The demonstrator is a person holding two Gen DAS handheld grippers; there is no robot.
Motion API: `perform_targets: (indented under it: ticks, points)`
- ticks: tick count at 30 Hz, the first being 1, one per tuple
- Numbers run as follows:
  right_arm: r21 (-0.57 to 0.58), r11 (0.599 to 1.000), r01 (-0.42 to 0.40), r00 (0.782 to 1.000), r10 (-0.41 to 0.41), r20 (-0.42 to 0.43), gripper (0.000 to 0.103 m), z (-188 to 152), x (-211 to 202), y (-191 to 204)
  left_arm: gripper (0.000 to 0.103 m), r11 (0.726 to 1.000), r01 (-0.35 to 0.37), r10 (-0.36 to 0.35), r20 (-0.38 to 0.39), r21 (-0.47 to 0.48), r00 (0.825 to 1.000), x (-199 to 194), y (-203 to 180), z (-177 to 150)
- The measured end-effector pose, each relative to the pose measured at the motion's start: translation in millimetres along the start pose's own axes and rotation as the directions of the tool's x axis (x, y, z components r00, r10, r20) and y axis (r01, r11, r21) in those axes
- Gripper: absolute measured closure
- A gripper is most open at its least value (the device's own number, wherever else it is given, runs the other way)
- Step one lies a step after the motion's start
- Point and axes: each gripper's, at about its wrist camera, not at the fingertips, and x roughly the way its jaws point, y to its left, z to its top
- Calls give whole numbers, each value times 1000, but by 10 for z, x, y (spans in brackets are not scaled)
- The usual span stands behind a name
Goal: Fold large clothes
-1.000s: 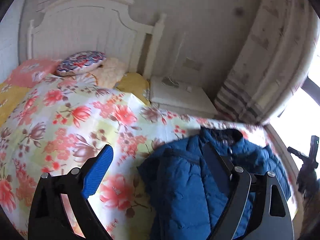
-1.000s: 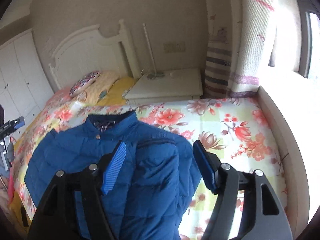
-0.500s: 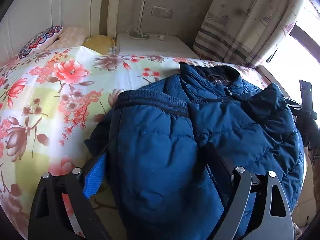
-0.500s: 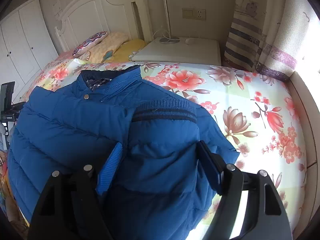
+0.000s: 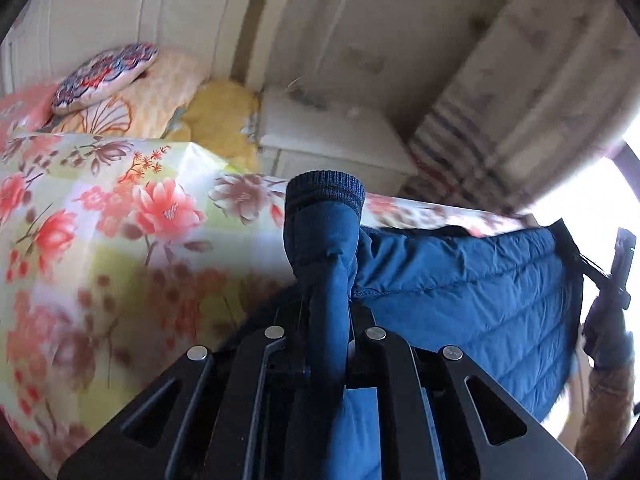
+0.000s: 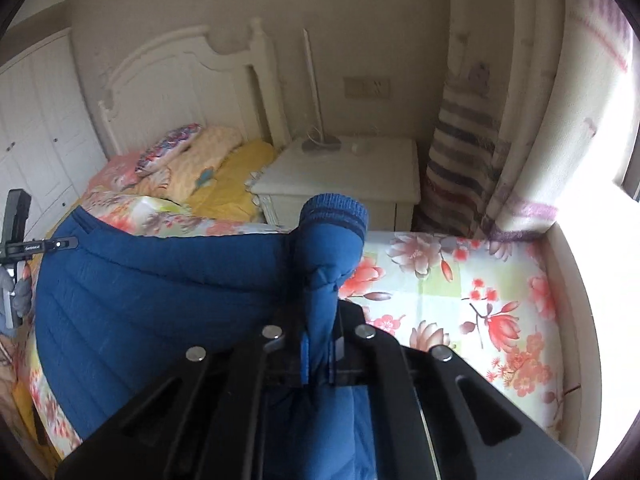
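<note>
A blue puffer jacket hangs stretched above the floral bedspread. My left gripper is shut on one sleeve, whose ribbed cuff sticks up past the jaws. My right gripper is shut on the other sleeve, with its ribbed cuff standing above the jaws. The jacket body spreads to the left in the right wrist view. Each gripper shows at the far edge of the other's view, the right one and the left one.
A white nightstand stands beside the white headboard with pillows at the bed's head. Striped curtains and a bright window are on the right. White wardrobe doors are at far left.
Both grippers went from open over the flat jacket to shut on a sleeve each. The jacket has been lifted off the bedspread and hangs between them.
</note>
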Motion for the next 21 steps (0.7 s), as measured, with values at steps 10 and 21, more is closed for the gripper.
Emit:
perform_targets:
  ticks: [10,21]
  points:
    - [110,994,-2,1000,4,-13,95,-201,467,-202,87,989,-147,145,66,28,987,494,41,-101]
    - [33,988,150,987,-148,-66,70,-281,906,-38,45,977,-201,203,16,-74,979,857,247,-111]
